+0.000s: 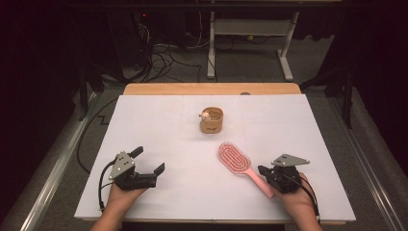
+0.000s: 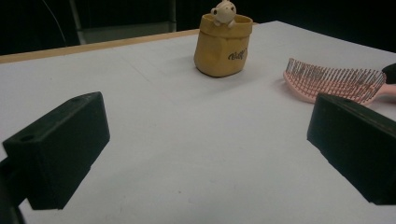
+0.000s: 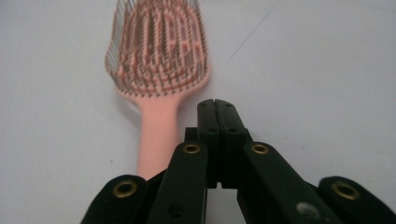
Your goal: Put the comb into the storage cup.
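— Pink hairbrush [image 1: 239, 166]: where is it from the right gripper [image 1: 261, 170]?

— Just beside it, off its closed jaws, which pinch nothing. In the right gripper view the handle runs along the left of the jaws, bristle head [image 3: 159, 49] ahead, lying flat, bristles up

— And the left gripper [image 1: 150, 161]?

— Jaws wide apart, nothing between them, well apart from the brush

— Room to move?

— Bare white table top [image 1: 159, 125] between the two grippers; a tan pot [image 1: 212, 120] with a small figure stands ahead, clear of both. Wooden edge [image 1: 211, 89] beyond, then grey floor, cables, dark room
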Demonstrator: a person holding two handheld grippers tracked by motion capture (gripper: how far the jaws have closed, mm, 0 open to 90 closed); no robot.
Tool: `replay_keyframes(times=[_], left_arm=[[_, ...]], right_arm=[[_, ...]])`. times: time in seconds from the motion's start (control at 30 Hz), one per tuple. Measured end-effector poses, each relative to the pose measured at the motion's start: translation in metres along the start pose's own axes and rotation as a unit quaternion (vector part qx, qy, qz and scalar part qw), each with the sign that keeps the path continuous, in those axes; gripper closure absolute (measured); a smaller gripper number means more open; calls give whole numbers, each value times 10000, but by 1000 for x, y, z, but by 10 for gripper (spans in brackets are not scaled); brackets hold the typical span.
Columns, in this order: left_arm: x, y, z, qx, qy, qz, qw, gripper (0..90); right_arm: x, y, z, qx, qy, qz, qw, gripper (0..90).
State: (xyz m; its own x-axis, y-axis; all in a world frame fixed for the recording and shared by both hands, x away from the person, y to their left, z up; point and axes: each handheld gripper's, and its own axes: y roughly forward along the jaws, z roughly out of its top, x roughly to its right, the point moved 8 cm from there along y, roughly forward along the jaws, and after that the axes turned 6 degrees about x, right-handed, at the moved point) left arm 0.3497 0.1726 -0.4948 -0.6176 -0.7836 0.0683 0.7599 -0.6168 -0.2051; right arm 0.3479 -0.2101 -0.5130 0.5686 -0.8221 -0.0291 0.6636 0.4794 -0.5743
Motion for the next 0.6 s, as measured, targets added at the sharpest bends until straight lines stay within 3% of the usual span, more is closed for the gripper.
replay_keyframes(times=[0.07, 0.17, 0.4, 0.6], left_arm=[[0, 1, 0, -14, -8, -16, 10000, 0], [0, 1, -2, -51, -40, -29, 10000, 0], [-1, 1, -2, -51, -10, -25, 10000, 7], [-1, 1, -3, -78, -22, -31, 10000, 8]], right_arm=[[6, -3, 3, 185, 113, -77, 9997, 900], [22, -6, 5, 477, 288, -394, 9977, 900], [41, -10, 1, 751, 613, -596, 9935, 863], [43, -13, 1, 825, 525, -767, 9922, 779]])
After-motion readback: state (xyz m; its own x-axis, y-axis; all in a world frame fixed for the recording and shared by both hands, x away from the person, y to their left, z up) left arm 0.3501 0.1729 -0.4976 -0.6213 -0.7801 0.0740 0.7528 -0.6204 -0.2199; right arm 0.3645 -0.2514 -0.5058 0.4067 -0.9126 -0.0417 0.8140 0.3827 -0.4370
